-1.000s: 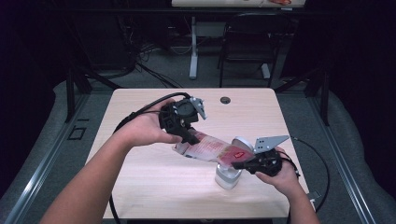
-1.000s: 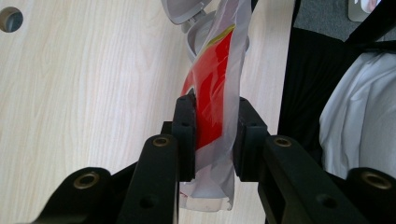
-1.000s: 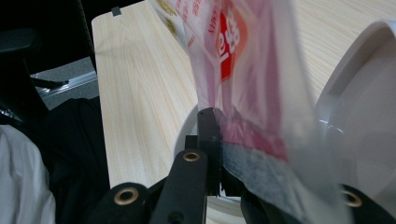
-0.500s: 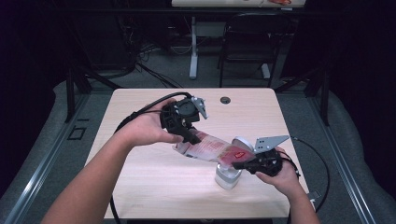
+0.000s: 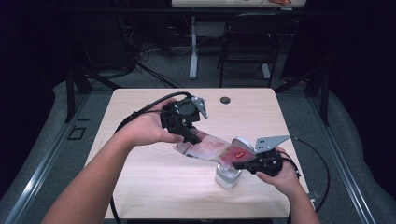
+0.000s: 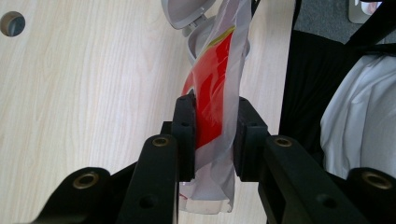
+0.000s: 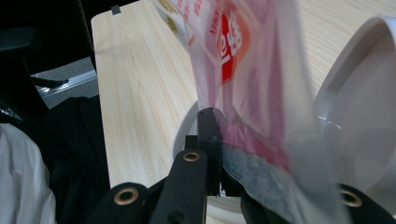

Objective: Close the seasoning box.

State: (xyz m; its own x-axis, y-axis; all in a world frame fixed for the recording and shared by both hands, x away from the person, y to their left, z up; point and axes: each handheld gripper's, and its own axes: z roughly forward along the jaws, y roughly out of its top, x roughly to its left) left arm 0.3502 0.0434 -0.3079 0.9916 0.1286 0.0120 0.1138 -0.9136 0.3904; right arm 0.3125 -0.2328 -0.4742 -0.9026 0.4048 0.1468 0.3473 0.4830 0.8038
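1. Left gripper (image 5: pixel 195 138), left of table centre: jaws narrowed onto the far-left end of the red-and-clear plastic snack pouch (image 5: pixel 212 150). In the left gripper view the pads (image 6: pixel 186 135) pinch the film just above its bottom seal, and the film creases between them.
2. The pouch hangs in the air between the two grippers, sloping down to the right, and its lower end sits over the mouth of the small white plastic container (image 5: pixel 228 176) with its flip lid (image 5: pixel 243 143) open. The container stands on the pale wooden table (image 5: pixel 140 182), near right of centre.
3. Handling, my read: the pouch is light, thin and floppy with zero stiffness, so it sags and twists unless both ends are held. The film looks glossy, so probably slippery; grip on the seams, which are flatter and tougher. A mid-body grip would crush the contents.
4. Right gripper (image 5: pixel 239 164), near right: jaws almost fully closed on the pouch's lower edge, clamped on film (image 7: pixel 243 140) beside the container rim in the right gripper view.
5. The container looks light and nothing is holding it; a sideways tug from the pouch could tip or slide it. Keep the pull along the pouch, not across.
6. Risk: if a pouch corner tears, the contents spill onto the table.
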